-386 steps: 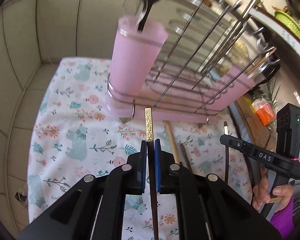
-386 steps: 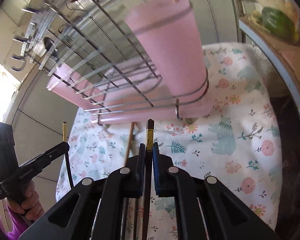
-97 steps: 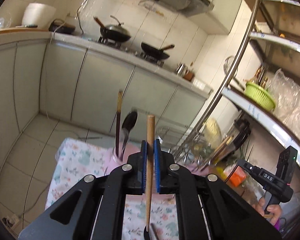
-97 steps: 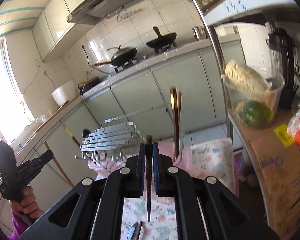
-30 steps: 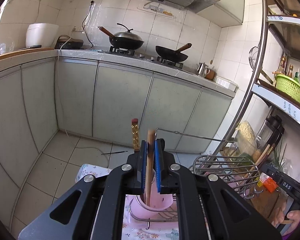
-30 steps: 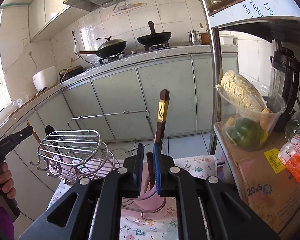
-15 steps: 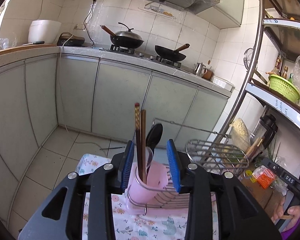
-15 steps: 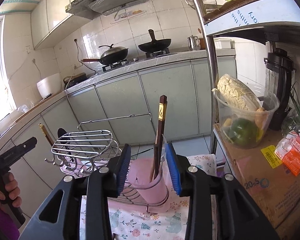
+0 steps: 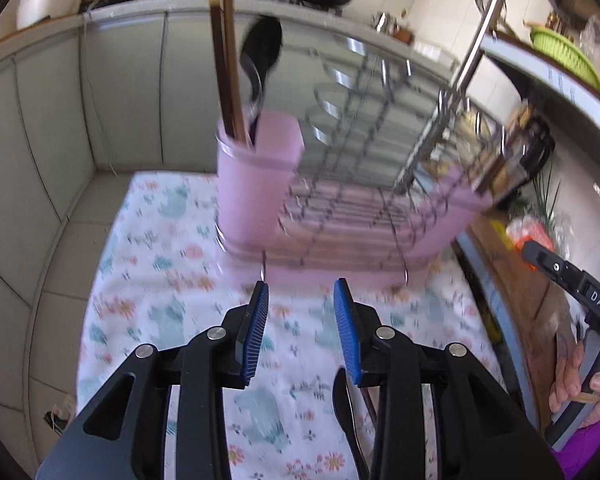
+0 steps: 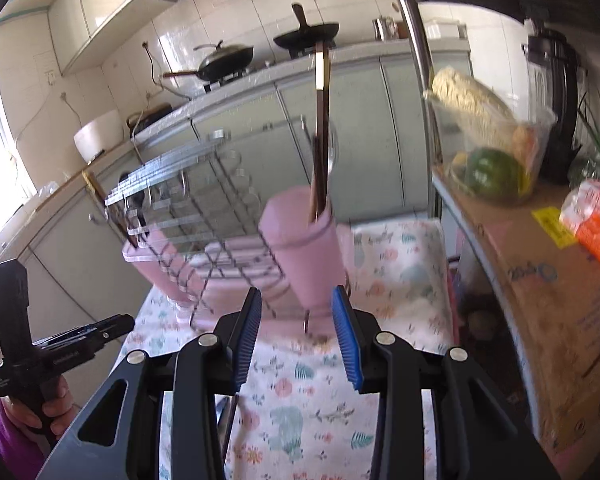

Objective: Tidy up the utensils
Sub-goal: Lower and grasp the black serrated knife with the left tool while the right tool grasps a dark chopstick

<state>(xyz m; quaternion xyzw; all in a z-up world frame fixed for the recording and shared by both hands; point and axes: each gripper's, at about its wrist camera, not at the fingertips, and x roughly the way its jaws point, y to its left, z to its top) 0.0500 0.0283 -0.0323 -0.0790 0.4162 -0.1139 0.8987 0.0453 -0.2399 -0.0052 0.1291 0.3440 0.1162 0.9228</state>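
Both claws, left gripper (image 9: 300, 300) and right gripper (image 10: 296, 312), gape empty; dip squarely onto the spoon (image 9: 346, 412) at lower frame on the cloth (image 9: 160, 280).

The left wrist view looks forward and down along its tongs (image 9: 301, 328) from close range, the pink cup (image 9: 256, 188) in the upper centre and the wire rack (image 9: 364, 160) to its right. The right wrist view faces the same rack (image 10: 204, 208) from its other end, nearly level, with another pink cup (image 10: 304, 248) at centre. Both share the floral cloth (image 9: 160, 280) and kitchen cabinets (image 10: 364, 120).
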